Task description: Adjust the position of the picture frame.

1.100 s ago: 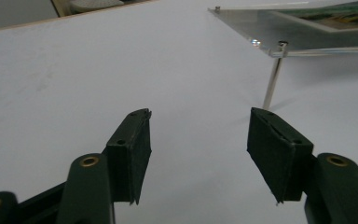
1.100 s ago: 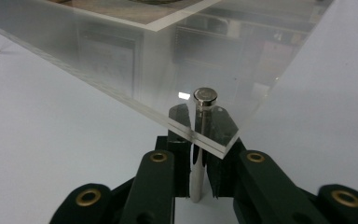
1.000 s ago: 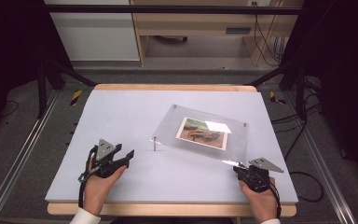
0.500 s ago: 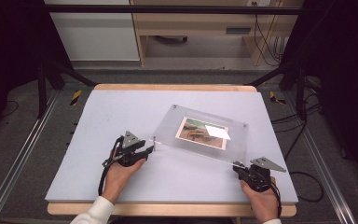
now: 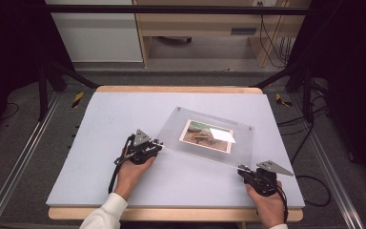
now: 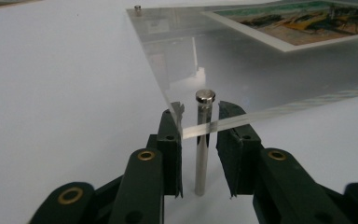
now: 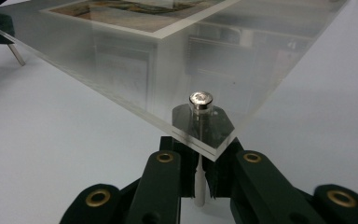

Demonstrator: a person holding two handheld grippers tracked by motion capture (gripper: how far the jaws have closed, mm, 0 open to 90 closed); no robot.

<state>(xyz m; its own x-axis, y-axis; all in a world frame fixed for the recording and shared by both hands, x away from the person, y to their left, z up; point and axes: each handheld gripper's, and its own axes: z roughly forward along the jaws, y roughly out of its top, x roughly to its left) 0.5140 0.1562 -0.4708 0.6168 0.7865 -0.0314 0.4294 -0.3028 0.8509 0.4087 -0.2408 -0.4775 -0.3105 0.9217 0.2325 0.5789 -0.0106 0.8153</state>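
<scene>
My left hand-held gripper (image 5: 156,146) sits at the near left corner of the clear plate (image 5: 186,125), which lies on the tabletop (image 5: 105,119) with a photo (image 5: 206,136) sandwiched inside it. In the left gripper view the jaws have just been closing; the metal pin (image 6: 202,140) at that corner stands upright between them, its round head above the plate's edge, and a thin gap shows on each side, so the pads (image 6: 171,140) are not pressing on it. My right hand-held gripper (image 5: 244,171) is at the near right corner, well apart from the left one. In the right gripper view its jaws are clamped on the pin (image 7: 199,186) under that corner, whose head (image 7: 200,99) pokes up through the plate. Another small pin head (image 6: 137,7) marks the far corner.
</scene>
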